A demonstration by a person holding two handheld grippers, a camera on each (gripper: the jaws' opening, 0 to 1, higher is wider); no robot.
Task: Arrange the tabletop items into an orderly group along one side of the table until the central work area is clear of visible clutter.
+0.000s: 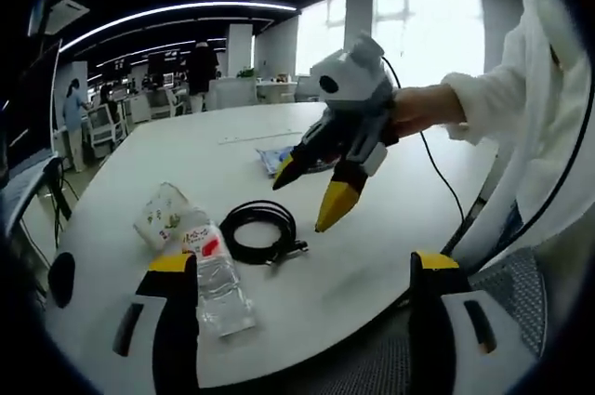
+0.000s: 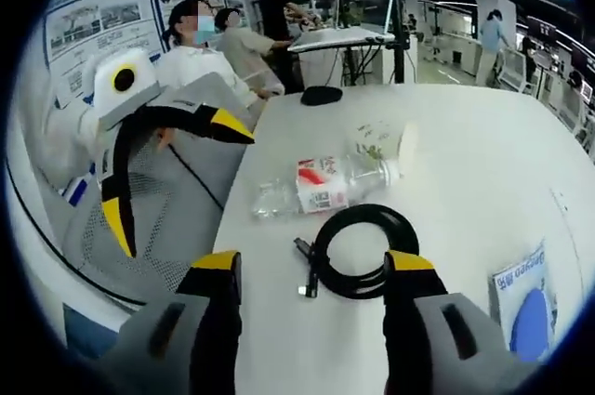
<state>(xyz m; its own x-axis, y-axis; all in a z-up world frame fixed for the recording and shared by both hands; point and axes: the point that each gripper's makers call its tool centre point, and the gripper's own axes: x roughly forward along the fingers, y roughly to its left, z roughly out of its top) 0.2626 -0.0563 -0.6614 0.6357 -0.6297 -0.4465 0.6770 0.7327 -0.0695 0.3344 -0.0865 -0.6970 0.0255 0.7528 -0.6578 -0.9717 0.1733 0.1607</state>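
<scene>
In the left gripper view, the left tool (image 1: 302,274) is hanging over the near edge of the white surface (image 1: 372,256) with its jaws spread wide and nothing between them. At the far left a dark mouse-like object (image 1: 61,278) is sitting near the surface's edge. Next to it a crumpled clear packet (image 1: 162,215) is lying just beside a plastic water bottle (image 1: 216,276), which is resting on its side with its red-and-white label up, right by the left jaw. To the right of the bottle a coiled black cable (image 1: 260,231) is lying flat, its plug end pointing right. Further off, a blue-and-white pamphlet (image 1: 275,160) is lying partly behind the right tool (image 1: 310,195), which a person's hand (image 1: 420,109) is holding above the surface, jaws parted and empty.

In the right gripper view, the left tool (image 2: 177,167) is showing at the left, off the surface's edge (image 2: 244,228), its yellow-tipped jaws splayed apart. The right tool (image 2: 311,274) is hovering open above the cable (image 2: 358,251). The bottle (image 2: 321,186) is lying just beyond the coil, the packet (image 2: 379,142) beyond that, and the dark object (image 2: 321,95) at the far edge. The pamphlet (image 2: 525,297) is lying at the right.
</scene>
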